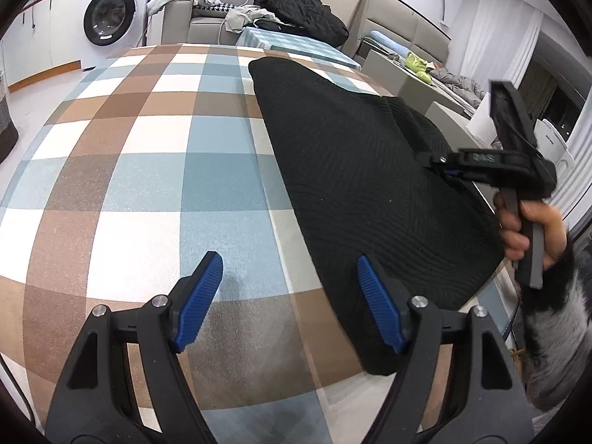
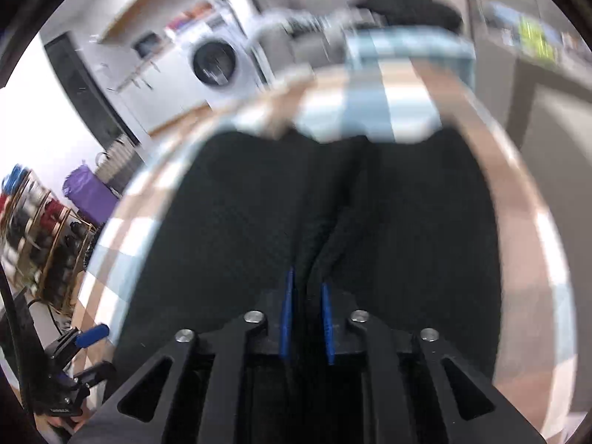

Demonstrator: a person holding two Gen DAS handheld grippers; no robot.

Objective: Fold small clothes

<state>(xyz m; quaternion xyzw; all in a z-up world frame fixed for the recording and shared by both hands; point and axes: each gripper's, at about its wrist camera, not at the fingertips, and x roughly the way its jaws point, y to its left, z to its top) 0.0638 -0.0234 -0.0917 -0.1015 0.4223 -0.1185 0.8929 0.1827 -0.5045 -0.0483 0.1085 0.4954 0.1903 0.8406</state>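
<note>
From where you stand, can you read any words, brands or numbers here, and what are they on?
Nothing reads clearly.
Washing machine: brand mark and stickers, too small.
Right gripper, pinching the black garment: pale lettering on its body, blurred.
White appliance at the right edge: tiny mark, unreadable.
Right wrist view: all motion-blurred.

Home living room, washing machine (image 1: 111, 18), grey sofa (image 1: 207, 18), checked tablecloth (image 1: 148, 148)

Black knit garment (image 1: 355, 170) lies flat on checkered cloth (image 1: 148, 170).
</note>
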